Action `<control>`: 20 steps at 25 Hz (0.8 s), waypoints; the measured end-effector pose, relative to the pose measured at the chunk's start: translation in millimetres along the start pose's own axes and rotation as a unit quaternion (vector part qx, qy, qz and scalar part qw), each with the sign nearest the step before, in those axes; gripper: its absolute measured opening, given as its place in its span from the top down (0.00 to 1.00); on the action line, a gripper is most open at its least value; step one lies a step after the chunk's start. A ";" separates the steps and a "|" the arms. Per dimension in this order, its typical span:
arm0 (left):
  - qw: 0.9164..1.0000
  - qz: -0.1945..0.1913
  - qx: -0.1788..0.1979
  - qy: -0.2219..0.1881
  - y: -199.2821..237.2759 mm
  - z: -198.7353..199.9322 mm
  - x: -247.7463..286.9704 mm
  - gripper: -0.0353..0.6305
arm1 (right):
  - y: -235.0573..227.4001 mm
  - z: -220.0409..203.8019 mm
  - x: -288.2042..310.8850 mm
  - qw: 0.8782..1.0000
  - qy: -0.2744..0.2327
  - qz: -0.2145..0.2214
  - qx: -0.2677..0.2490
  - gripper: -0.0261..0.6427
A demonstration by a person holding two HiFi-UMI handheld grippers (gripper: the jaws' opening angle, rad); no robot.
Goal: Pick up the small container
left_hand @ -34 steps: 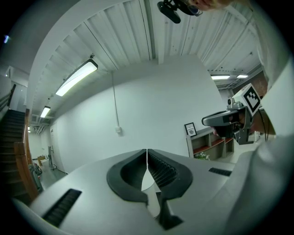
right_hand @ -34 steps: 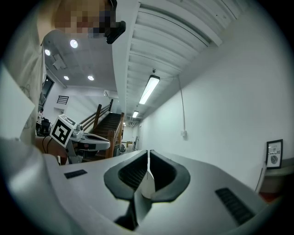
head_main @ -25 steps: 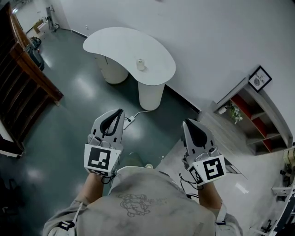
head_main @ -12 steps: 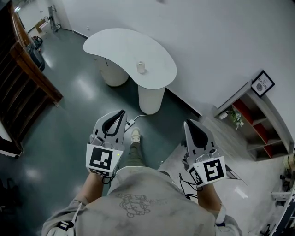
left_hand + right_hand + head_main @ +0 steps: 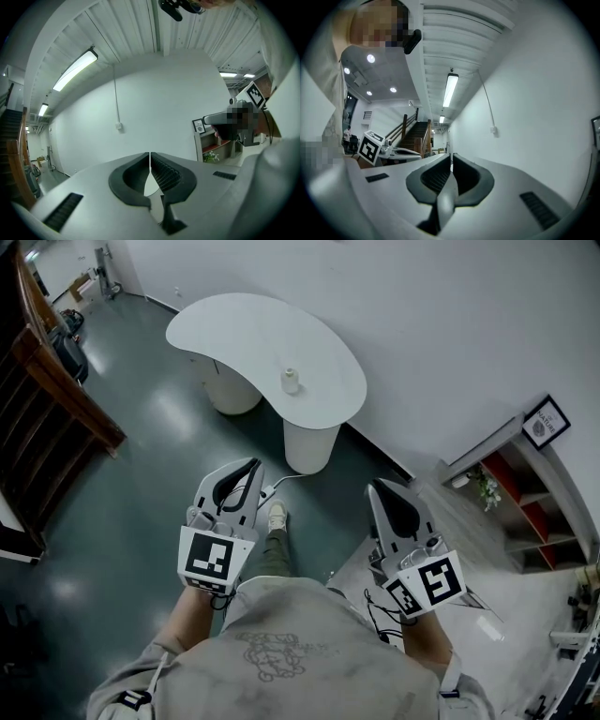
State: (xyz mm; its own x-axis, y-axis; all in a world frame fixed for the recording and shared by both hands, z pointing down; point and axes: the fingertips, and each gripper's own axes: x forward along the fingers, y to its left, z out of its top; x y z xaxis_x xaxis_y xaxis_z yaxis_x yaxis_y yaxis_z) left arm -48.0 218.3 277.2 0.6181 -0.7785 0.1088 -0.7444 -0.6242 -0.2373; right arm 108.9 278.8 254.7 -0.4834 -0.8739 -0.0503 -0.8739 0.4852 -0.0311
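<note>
Approach: both sets of jaws closed, nothing held.
Left gripper [image 5: 246, 468] and right gripper [image 5: 379, 487] held near the body, likely just carried; small container [image 5: 292, 381] stands on white table [image 5: 202, 320], well ahead of both.

An office lobby, it seems. A white table [image 5: 239, 329] stands on glossy floor [image 5: 122, 493]; stairs [image 5: 52, 381] left of it, shelves [image 5: 521, 507] right

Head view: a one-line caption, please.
Left gripper and right gripper shut, empty; small container on white table ahead.

L claw [image 5: 150, 157] closed, empty; wall [image 5: 154, 98] ahead
</note>
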 end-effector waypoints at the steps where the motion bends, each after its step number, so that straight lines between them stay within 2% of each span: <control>1: 1.000 -0.001 -0.002 0.001 4.3 -1.5 6.6 0.91 | -3.1 -0.7 8.0 1.000 0.002 0.005 0.008 0.91; 10: 0.999 -0.020 -0.017 0.032 53.4 -33.1 79.4 0.91 | -49.9 -21.0 86.7 0.999 0.039 -0.007 -0.003 0.91; 20: 0.998 -0.048 -0.025 0.044 132.3 -44.5 169.1 0.91 | -82.3 -20.6 196.7 0.997 0.069 0.019 -0.026 0.91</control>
State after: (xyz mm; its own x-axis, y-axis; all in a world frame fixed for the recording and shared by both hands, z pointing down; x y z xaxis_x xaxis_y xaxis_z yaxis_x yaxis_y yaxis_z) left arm -53.2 1.1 307.1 0.6636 -0.7169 0.2137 -0.6964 -0.6963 -0.1736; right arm 84.7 66.4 267.8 -0.5158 -0.8522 0.0877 -0.8544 0.5193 0.0208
